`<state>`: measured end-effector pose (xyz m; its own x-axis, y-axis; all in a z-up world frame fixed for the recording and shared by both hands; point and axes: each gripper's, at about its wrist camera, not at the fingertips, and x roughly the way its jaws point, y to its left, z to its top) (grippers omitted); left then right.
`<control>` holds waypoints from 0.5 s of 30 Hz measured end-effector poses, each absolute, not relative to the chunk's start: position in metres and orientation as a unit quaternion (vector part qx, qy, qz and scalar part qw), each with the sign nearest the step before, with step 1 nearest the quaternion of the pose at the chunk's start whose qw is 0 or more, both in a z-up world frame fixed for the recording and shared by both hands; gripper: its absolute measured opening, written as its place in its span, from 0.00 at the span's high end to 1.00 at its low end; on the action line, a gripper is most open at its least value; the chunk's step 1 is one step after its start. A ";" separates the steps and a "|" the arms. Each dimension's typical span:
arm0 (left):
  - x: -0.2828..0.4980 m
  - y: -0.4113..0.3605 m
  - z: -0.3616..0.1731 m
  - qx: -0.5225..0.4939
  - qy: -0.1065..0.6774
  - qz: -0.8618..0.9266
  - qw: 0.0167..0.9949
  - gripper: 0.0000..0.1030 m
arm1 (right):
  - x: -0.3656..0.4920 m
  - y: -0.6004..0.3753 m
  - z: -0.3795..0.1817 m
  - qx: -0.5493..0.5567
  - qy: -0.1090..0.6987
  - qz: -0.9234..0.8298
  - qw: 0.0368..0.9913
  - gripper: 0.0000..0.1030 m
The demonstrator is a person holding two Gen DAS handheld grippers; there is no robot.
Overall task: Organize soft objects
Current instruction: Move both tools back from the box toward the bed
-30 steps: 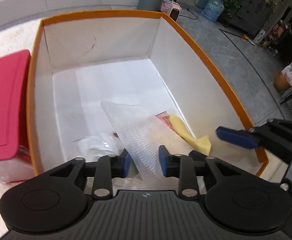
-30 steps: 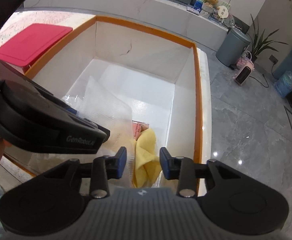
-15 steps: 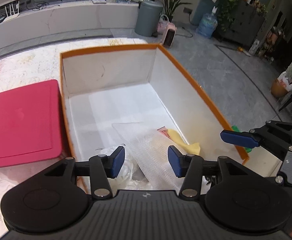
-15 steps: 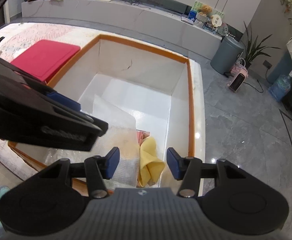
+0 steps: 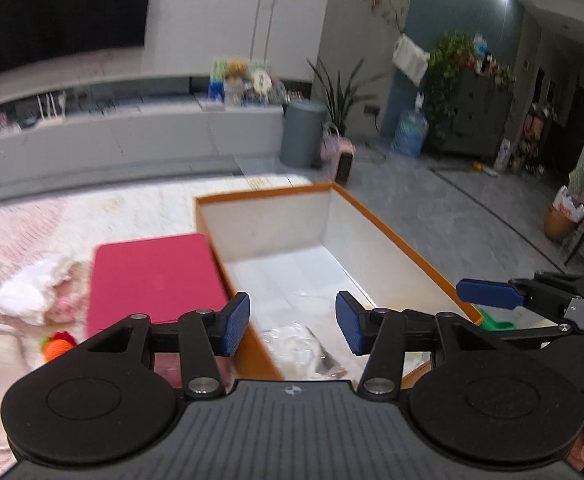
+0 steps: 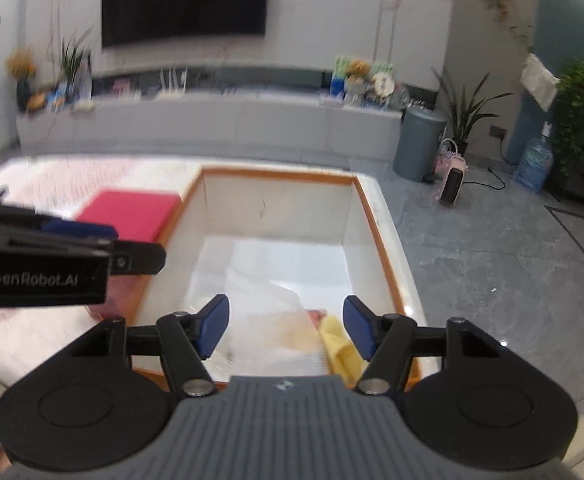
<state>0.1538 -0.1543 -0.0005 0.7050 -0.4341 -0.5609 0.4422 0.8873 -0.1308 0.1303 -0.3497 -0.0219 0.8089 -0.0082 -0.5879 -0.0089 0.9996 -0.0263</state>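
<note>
An orange-rimmed white box (image 5: 388, 236) (image 6: 376, 236) stands on the floor mat. Inside it lie a white bubble-wrap sheet (image 6: 267, 320), a yellow cloth (image 6: 342, 350), a pink item (image 6: 316, 314) and a clear plastic bag (image 5: 292, 346). My left gripper (image 5: 292, 323) is open and empty, raised above the box's near left corner. My right gripper (image 6: 285, 327) is open and empty, above the box's near end. The right gripper's blue fingertip shows in the left wrist view (image 5: 488, 294).
A red lidded bin (image 5: 151, 276) (image 6: 129, 212) stands left of the box. White and pink soft items (image 5: 39, 288) and an orange knitted toy (image 5: 57, 346) lie on the pale rug left of the bin. A green object (image 5: 494, 322) sits by the box's right side.
Both grippers have risen and pulled back from the box and opened wider. The left gripper has let go of the bubble-wrap sheet, which now lies in the box.
</note>
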 end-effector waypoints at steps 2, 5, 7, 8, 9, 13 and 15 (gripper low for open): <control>0.144 -0.144 0.001 0.009 0.284 -0.228 0.931 0.43 | 0.122 -0.345 -0.019 0.015 0.295 0.003 0.955 0.39; 0.130 -0.125 0.001 0.006 0.263 -0.211 0.941 0.43 | 0.108 -0.334 -0.018 0.061 0.280 0.007 0.958 0.37; 0.125 -0.114 0.000 0.001 0.258 -0.203 0.944 0.43 | 0.100 -0.325 -0.019 0.085 0.269 0.010 0.959 0.36; 0.122 -0.107 -0.001 -0.002 0.257 -0.198 0.946 0.43 | 0.096 -0.321 -0.019 0.094 0.265 0.010 0.960 0.36; 0.120 -0.100 -0.002 -0.006 0.257 -0.193 0.947 0.43 | 0.092 -0.316 -0.019 0.103 0.260 0.013 0.960 0.36; 0.112 -0.076 -0.007 -0.013 0.262 -0.170 0.950 0.43 | 0.081 -0.296 -0.025 0.130 0.255 0.026 0.958 0.36; 0.108 -0.064 -0.010 -0.011 0.263 -0.156 0.952 0.43 | 0.076 -0.285 -0.030 0.135 0.258 0.029 0.956 0.36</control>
